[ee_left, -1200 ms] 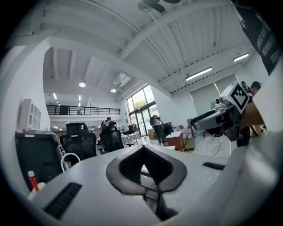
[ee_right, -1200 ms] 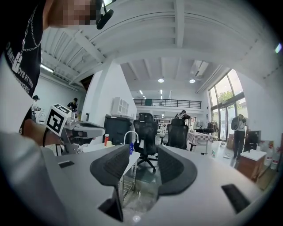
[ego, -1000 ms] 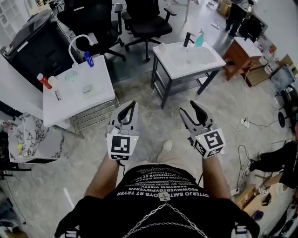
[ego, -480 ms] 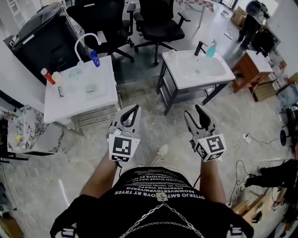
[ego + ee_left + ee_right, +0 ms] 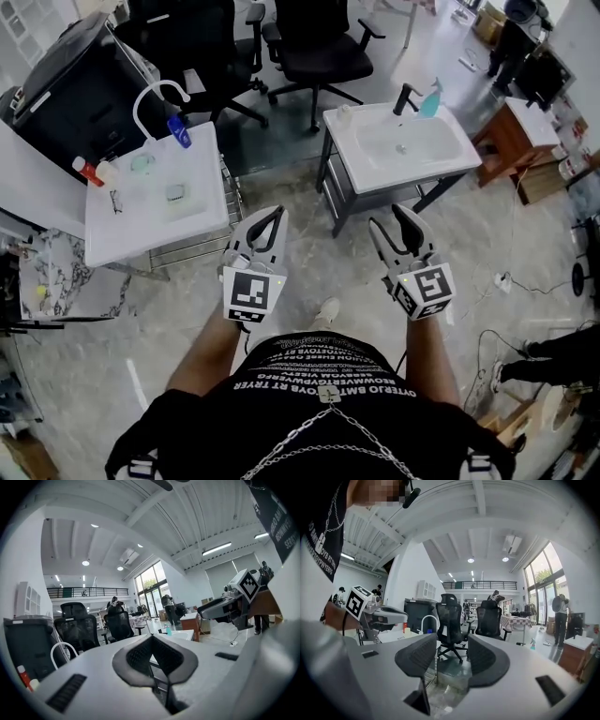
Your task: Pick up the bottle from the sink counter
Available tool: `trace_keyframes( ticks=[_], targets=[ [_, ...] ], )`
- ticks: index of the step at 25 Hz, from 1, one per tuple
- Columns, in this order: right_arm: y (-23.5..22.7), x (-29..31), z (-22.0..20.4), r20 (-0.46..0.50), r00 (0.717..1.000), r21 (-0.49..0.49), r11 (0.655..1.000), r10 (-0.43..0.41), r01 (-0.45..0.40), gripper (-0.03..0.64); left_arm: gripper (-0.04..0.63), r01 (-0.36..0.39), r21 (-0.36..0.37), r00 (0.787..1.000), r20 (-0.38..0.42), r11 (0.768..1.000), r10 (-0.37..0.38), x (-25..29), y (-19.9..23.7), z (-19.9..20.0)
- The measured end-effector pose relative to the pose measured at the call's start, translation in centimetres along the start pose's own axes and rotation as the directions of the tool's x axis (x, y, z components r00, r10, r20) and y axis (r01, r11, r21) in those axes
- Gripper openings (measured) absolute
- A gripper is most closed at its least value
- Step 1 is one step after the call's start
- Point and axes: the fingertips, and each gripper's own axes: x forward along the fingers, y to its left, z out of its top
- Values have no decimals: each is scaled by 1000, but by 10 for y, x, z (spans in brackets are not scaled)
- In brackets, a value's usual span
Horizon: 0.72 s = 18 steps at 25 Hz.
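Note:
Two sink counters stand ahead on the floor. The left white counter [image 5: 155,202] carries a white faucet, a blue bottle [image 5: 178,131], a red bottle [image 5: 86,170] and a pale bottle beside it. The right sink counter [image 5: 375,169] has a black faucet and a teal spray bottle [image 5: 430,98] at its back edge. My left gripper [image 5: 275,215] is held at waist height with its tips together, nothing in it. My right gripper [image 5: 389,220] is level with it, jaws apart and empty. Both are well short of either counter. The teal spray bottle [image 5: 169,630] is small and far off in the left gripper view.
Black office chairs [image 5: 314,47] stand behind the sinks. A large dark bin [image 5: 66,89] sits at the far left and a wooden cabinet [image 5: 539,141] at the right. Cables [image 5: 511,281] trail on the marble floor at the right. People stand in the distance.
Both sink counters have shifted in the head view as the person moved. Both grippers keep the same pose in front of the body.

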Motion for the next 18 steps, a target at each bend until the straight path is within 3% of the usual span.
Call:
trace_keyframes(
  ticks=[10,13,18],
  targets=[
    [-85,32,1,-1,999,1,999,34,-34,190,5,16,13,999,42,1000,-16,103,-17,38],
    [-112,32,-2,7,999,7,999,37,-37,190,5,37,-25,998,52,999,-36,132,-27,43],
    [-154,30,-17,8,1000,55,998,18,-18,190,5,37,-39,999,15,999,-36,158,-39,37]
  ],
)
